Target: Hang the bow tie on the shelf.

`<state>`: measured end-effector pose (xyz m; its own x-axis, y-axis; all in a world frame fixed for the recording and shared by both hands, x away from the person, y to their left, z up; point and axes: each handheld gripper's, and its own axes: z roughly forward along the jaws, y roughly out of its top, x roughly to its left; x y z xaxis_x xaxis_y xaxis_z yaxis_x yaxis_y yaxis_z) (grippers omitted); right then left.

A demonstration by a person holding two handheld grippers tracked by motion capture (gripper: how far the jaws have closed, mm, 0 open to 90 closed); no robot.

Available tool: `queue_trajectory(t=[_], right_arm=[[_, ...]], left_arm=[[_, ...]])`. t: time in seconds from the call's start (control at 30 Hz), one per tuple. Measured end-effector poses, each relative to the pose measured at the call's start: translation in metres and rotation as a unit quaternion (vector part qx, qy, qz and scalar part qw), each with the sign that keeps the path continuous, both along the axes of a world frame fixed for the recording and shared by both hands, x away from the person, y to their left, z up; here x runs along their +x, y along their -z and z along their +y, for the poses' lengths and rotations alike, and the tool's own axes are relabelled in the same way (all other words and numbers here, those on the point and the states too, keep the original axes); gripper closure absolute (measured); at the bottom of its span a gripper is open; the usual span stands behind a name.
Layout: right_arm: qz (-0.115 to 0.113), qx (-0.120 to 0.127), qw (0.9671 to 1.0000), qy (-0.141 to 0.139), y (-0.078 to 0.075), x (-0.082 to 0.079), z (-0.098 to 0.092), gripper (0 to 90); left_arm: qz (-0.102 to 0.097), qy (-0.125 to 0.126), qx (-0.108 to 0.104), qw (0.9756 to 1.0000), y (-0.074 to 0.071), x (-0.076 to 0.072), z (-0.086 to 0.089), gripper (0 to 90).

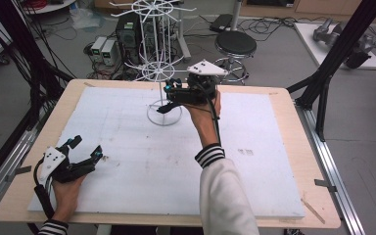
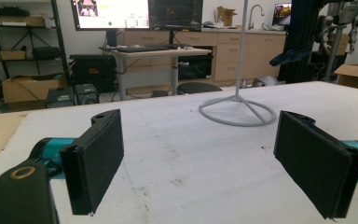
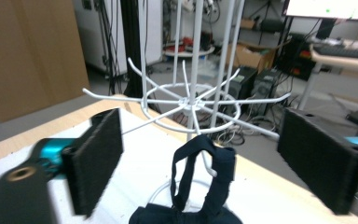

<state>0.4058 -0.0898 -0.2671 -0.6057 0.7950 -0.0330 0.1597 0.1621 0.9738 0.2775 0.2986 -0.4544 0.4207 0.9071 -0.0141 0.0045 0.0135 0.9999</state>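
One white wire rack (image 1: 162, 63) stands upright at the far middle of my bench (image 1: 284, 205), its pole vertical and its spokes fanning out level. One dark strap loop (image 3: 204, 179) hangs from a spoke tip, drooping straight down. My right tool (image 1: 174, 93) is raised beside the rack — jaws spread wide either side of the loop, touching nothing. My left tool (image 1: 85, 149) rests low at the near left corner, jaws also wide apart and empty.

Wooden table (image 1: 293, 147) carries white board (image 1: 176, 156), wire rack (image 1: 162, 73).
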Motion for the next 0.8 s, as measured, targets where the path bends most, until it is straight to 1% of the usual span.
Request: queue_trajectory(t=[0.03,0.07,0.1,0.13,0.17,0.2,0.23,0.27,0.3,0.33,0.37,0.4,0.47,0.5,0.57,0.63,0.67,0.73,0.8], right_arm=[[-0.002,0.002,1.0000,-0.001,-0.002,-0.004,-0.004,11.5],[0.002,0.001,1.0000,-0.005,-0.005,-0.009,-0.009,11.3],[-0.002,-0.001,1.0000,-0.006,-0.006,-0.013,-0.012,11.3],[-0.019,0.006,0.9998,-0.007,-0.007,-0.022,-0.019,11.3],[-0.029,0.010,0.9995,-0.006,-0.007,-0.027,-0.024,11.3],[-0.032,0.011,0.9994,-0.009,-0.007,-0.035,-0.031,11.3],[-0.034,0.011,0.9993,-0.008,-0.006,-0.045,-0.042,11.3],[-0.037,0.010,0.9992,-0.007,-0.004,-0.051,-0.049,11.3],[-0.042,0.010,0.9990,-0.003,0.000,-0.062,-0.061,11.3],[-0.045,0.011,0.9989,-0.002,0.003,-0.069,-0.069,11.3],[-0.050,0.012,0.9987,0.003,0.007,-0.078,-0.081,11.3],[-0.050,0.012,0.9986,0.010,0.014,-0.089,-0.095,11.4],[-0.056,0.011,0.9981,0.022,0.025,-0.103,-0.114,11.4],[-0.058,0.008,0.9978,0.030,0.033,-0.112,-0.127,11.4],[-0.064,0.006,0.9970,0.042,0.046,-0.125,-0.145,11.4],[-0.068,0.010,0.9964,0.050,0.059,-0.135,-0.158,11.4],[-0.073,0.010,0.9957,0.055,0.068,-0.141,-0.167,11.3],[-0.081,0.018,0.9947,0.060,0.085,-0.149,-0.178,11.3],[-0.082,0.028,0.9938,0.069,0.101,-0.155,-0.185,11.4]], left_arm=[[-0.001,0.001,0.000,1.0000,0.000,0.000,0.000,16.3],[-0.002,0.001,0.000,1.0000,0.000,0.000,0.000,16.3],[-0.003,0.001,0.000,1.0000,0.000,0.000,0.000,16.3],[-0.004,0.001,0.000,1.0000,0.000,-0.001,0.000,16.3],[-0.005,0.001,0.000,1.0000,0.000,-0.001,0.000,16.3],[-0.006,0.001,0.001,1.0000,0.000,-0.001,0.000,16.3],[-0.007,0.002,0.002,1.0000,0.000,-0.001,0.000,16.3],[-0.009,0.002,0.000,1.0000,0.001,-0.002,0.000,16.3],[-0.011,0.002,0.000,0.9999,0.001,-0.002,0.000,16.3],[-0.012,0.002,0.001,0.9999,0.001,-0.002,0.000,16.2],[-0.012,0.002,0.001,0.9999,0.001,-0.002,0.000,16.2],[-0.012,0.002,0.001,0.9999,0.001,-0.002,0.000,16.2],[-0.010,0.002,0.001,0.9999,0.001,-0.002,0.000,16.2],[-0.009,0.001,0.000,1.0000,0.001,-0.002,0.000,16.2],[-0.010,0.002,0.001,1.0000,0.001,-0.002,0.000,16.2],[-0.010,0.001,0.001,0.9999,0.001,-0.002,0.000,16.2],[-0.011,0.001,0.001,0.9999,0.001,-0.002,0.000,16.2],[-0.012,0.001,0.001,0.9999,0.001,-0.002,0.000,16.2],[-0.014,0.001,0.001,0.9999,0.001,-0.003,0.000,15.9]])
